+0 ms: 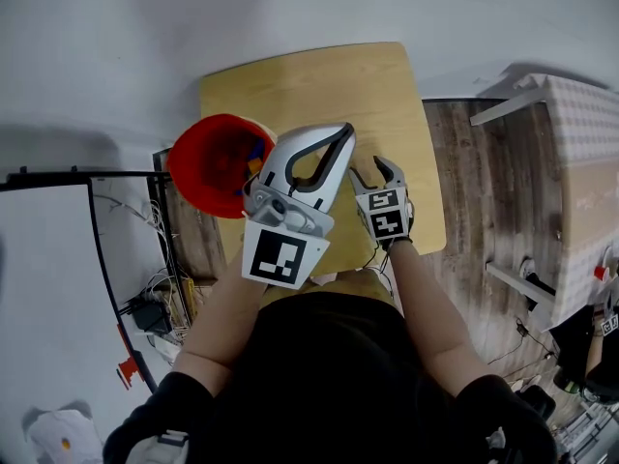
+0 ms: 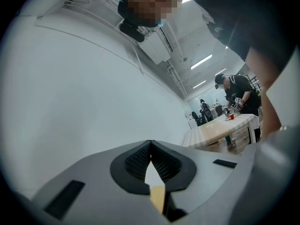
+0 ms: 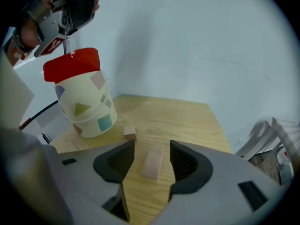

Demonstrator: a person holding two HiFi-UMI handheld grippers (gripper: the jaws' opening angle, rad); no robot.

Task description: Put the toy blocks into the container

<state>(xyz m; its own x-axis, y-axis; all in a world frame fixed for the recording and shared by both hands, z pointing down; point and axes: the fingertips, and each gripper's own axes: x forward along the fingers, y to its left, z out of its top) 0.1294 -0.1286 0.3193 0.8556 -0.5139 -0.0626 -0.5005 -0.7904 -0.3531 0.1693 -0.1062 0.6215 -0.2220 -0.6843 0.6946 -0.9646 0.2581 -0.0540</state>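
A white bucket with coloured shapes and a red rim, the container, stands at the left edge of the wooden table, and coloured blocks show inside it. A flat pale pink block lies on the table between the jaws of my right gripper. Those jaws stand open and the pads do not touch the block. A small wooden cube lies beside the container. My left gripper is raised beside the container's rim, shut, with nothing in it.
A second table with a checked cloth stands to the right across a strip of wood floor. Cables and a power strip lie on the floor to the left. People work at a far table. A pale wall runs behind the wooden table.
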